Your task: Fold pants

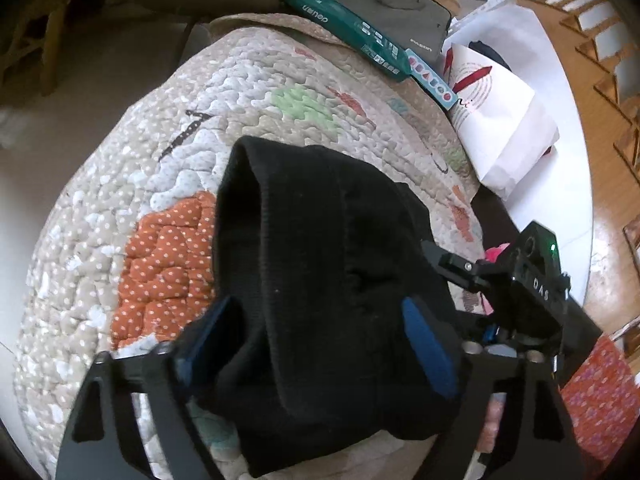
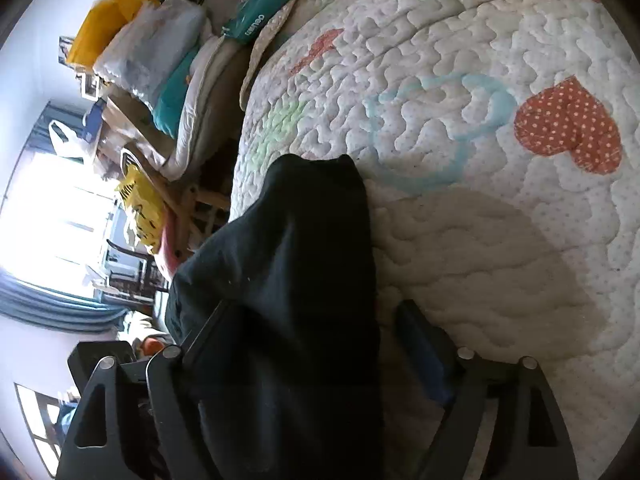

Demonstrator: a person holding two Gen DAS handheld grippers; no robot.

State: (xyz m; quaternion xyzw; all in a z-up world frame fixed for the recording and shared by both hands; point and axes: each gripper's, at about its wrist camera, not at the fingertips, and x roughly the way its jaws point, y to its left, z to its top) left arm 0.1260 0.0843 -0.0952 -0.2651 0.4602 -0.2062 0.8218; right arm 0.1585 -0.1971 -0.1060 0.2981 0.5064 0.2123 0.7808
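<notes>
Upside-down white word "deli" on long green plastic packet (image 1: 349,20) at far edge of quilt; same green packet (image 2: 272,8) in right wrist view, same word inverted there too. Blue end strip of packet carries row of round coloured letters, too small to read. Small pale logo on dark grey rectangular pouch (image 1: 394,8), illegible. White letters "DAS" on black housing of right gripper (image 1: 538,292). Red circular print with fine text ring on white paper bag (image 1: 496,96), unreadable.
</notes>
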